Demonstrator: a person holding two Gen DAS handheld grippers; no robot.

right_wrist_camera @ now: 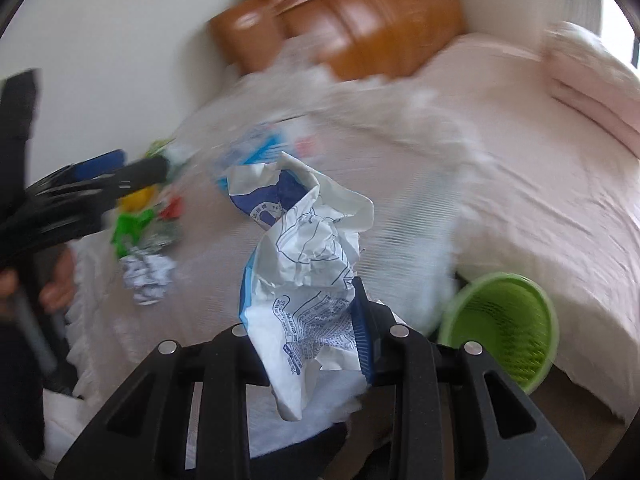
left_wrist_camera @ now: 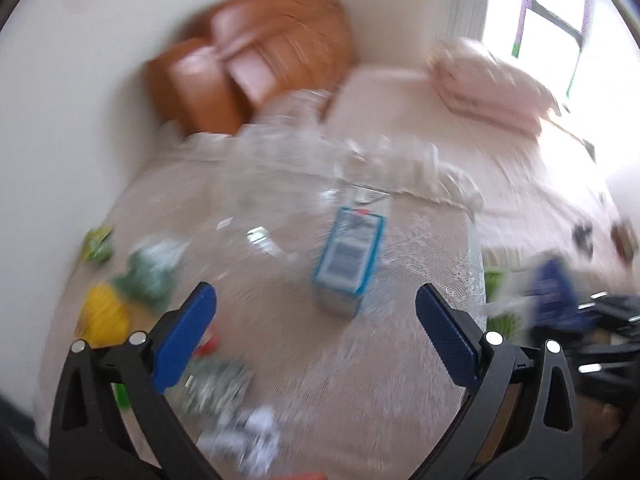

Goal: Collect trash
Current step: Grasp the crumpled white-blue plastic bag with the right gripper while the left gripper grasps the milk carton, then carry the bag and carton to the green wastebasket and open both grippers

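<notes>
My right gripper [right_wrist_camera: 308, 320] is shut on a crumpled white and blue wrapper [right_wrist_camera: 304, 248] and holds it above the lace-covered table [right_wrist_camera: 224, 280]. A green mesh bin [right_wrist_camera: 500, 324] stands low at the right, beside the bed. My left gripper [left_wrist_camera: 316, 312] is open and empty above the table, with a blue and white carton [left_wrist_camera: 348, 256] lying just beyond its fingers. Yellow trash [left_wrist_camera: 104, 312], green trash [left_wrist_camera: 148, 272] and a crumpled paper ball [left_wrist_camera: 248, 436] lie at the left. The left gripper also shows in the right wrist view [right_wrist_camera: 100, 184].
A bed with a pink cover [right_wrist_camera: 540, 168] fills the right side, with a wooden headboard [right_wrist_camera: 352, 12] behind. Folded pink bedding [left_wrist_camera: 488, 84] lies on the bed. A white wall [left_wrist_camera: 72, 100] is at the left. Both views are motion-blurred.
</notes>
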